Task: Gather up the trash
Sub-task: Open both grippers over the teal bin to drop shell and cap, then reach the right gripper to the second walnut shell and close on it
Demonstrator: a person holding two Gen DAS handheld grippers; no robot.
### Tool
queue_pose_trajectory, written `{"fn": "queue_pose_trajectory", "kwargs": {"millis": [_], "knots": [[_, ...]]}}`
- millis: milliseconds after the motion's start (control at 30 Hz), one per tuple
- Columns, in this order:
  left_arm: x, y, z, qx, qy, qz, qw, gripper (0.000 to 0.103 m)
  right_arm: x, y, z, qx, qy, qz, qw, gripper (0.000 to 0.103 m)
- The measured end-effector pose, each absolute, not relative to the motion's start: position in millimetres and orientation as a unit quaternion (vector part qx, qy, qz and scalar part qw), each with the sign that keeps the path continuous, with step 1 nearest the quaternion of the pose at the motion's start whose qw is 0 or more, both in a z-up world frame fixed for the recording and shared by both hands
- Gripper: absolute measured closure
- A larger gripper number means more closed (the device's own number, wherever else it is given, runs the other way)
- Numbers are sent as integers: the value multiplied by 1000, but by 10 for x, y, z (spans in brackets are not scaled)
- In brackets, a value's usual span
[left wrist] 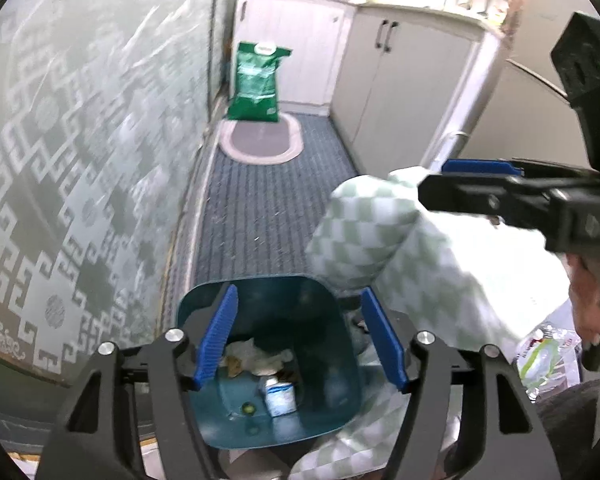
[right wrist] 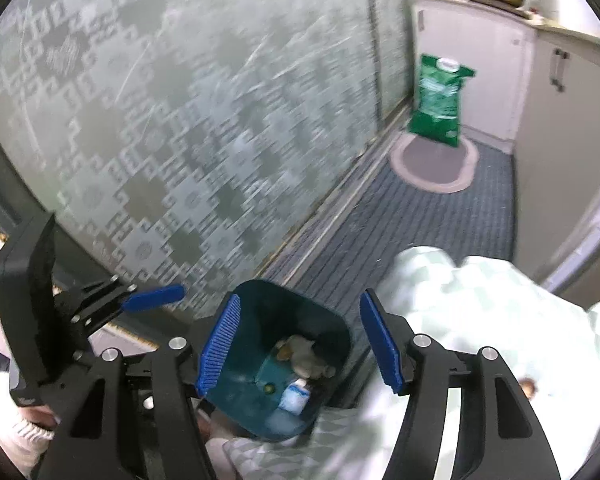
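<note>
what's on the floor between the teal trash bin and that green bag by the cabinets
Striped blue carpet, then an oval grey mat under the green bag; otherwise bare from the trash bin, seen from both wrists.

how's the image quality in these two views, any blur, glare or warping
Left wrist view: fisheye bends the cabinets; the patterned glass door is smeared by motion, the checkered cloth blown out white at right. Right wrist view: blurrier overall, the cloth overexposed, the teal trash bin and green bag soft.
</note>
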State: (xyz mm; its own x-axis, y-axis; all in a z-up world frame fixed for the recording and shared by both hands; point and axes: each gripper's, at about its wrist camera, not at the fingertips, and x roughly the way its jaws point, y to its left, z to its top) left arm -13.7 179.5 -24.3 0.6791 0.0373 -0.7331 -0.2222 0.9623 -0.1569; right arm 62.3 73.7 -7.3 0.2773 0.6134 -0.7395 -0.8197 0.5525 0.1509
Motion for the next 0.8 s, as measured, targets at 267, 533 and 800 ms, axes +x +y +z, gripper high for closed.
{"fn": "queue_pose_trajectory", "kwargs": {"millis": [267, 533, 800], "knots": [[-34, 1304, -28, -94, 366, 25, 925, 31, 880, 80, 57, -92, 383, 412, 821, 40], [114, 787, 48, -68, 361, -17, 930, 30, 998, -412, 55, -81, 382, 383, 837, 40], [263, 361, -84, -40, 378, -50, 923, 30, 1195, -685, -177, -100, 409, 346, 838, 48]]}}
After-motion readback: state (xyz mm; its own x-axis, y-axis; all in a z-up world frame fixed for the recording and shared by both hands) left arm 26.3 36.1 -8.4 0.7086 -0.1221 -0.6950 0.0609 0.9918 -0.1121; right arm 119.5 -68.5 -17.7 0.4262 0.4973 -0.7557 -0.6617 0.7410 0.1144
